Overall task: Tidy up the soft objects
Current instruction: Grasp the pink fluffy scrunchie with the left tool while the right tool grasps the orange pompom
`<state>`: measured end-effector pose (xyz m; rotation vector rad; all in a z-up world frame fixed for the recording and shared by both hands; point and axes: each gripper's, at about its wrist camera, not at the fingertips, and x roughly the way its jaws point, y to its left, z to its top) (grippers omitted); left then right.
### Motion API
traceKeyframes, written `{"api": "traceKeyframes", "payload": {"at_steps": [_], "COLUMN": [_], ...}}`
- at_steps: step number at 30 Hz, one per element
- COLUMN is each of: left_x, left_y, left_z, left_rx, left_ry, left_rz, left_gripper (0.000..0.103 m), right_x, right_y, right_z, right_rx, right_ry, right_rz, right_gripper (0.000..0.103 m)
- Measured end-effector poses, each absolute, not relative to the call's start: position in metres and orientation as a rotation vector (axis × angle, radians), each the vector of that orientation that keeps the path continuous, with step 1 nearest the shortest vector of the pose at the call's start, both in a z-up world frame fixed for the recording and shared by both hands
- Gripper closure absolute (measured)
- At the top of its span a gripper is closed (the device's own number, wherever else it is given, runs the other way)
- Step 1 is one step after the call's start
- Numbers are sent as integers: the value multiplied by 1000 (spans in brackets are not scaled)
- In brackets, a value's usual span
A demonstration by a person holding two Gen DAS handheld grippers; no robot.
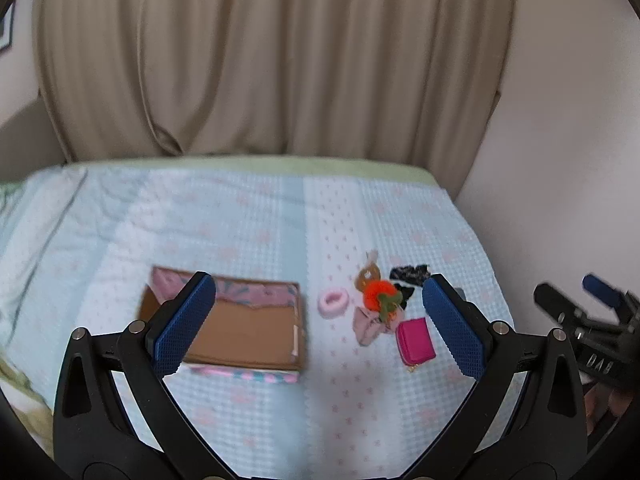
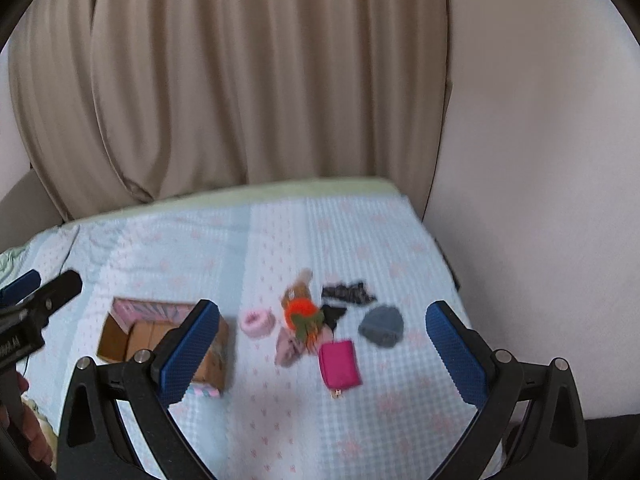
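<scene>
Both claws hang over the bed, fingers spread wide apart with nothing between them: left claw, right claw. Going left to right on the blue bedspread: an open cardboard box that looks empty, then a pink fuzzy ring, then a jumble with an orange plush touching a pale pink cloth, a black lacy piece behind, a magenta pouch in front, and a grey beanie furthest right.
</scene>
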<state>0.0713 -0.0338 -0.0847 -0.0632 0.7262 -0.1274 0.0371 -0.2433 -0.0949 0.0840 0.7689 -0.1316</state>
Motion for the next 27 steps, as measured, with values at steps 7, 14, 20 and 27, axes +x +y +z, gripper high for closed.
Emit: {"api": "traceKeyframes", "payload": {"at_steps": [7, 14, 20, 27], "left_x": [116, 164, 204, 249], "left_y": [-84, -115, -125, -130], "left_z": [-162, -241, -305, -391], "left_rx": [-94, -173, -266, -335], "left_ry": [847, 950, 1043, 1145], "left_rz": [-66, -16, 29, 89], "left_gripper": [1, 1, 4, 13], "right_x": [74, 121, 161, 205], "right_y": [-273, -284, -284, -280], "right_z": [-166, -233, -288, -345], "right_rx": [17, -119, -184, -227], "right_ry": [854, 885, 895, 926], "right_rz": [-30, 143, 278, 381], "right_gripper": [0, 0, 0, 2]}}
